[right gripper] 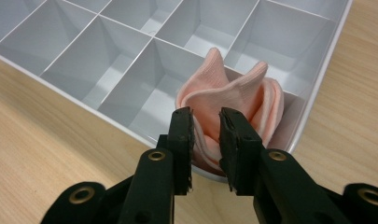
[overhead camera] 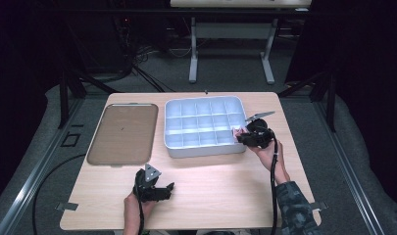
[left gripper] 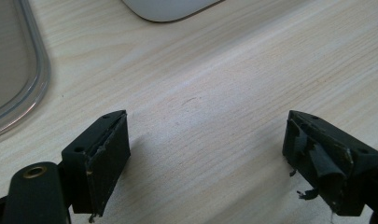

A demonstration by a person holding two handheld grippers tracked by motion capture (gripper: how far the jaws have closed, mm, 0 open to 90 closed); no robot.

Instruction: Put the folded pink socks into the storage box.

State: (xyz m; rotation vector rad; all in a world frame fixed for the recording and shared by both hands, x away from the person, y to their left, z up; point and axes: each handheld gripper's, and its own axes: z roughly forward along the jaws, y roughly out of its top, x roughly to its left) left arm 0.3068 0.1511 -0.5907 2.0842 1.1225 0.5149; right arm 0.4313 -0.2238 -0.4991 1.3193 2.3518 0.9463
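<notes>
R gripper (right gripper: 206, 126) pinching pink cloth (right gripper: 238, 100) in organiser tray (right gripper: 107, 65) corner cell

Soft pink cloth (right gripper: 233, 100); smooth matt plastic organiser (right gripper: 107, 60); pale wood-grain table (left gripper: 224, 93).

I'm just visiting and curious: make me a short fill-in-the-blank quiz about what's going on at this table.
1. The right gripper grips a folded cloth whose colour is ____.
2. The cloth sits in a ____ compartment of the white divided tray.
3. The left gripper has its jaws ____ above the bare wooden table.
4. Left of the divided tray lies a flat ____ tray.

Missing words: pink; corner; open; brown
</notes>
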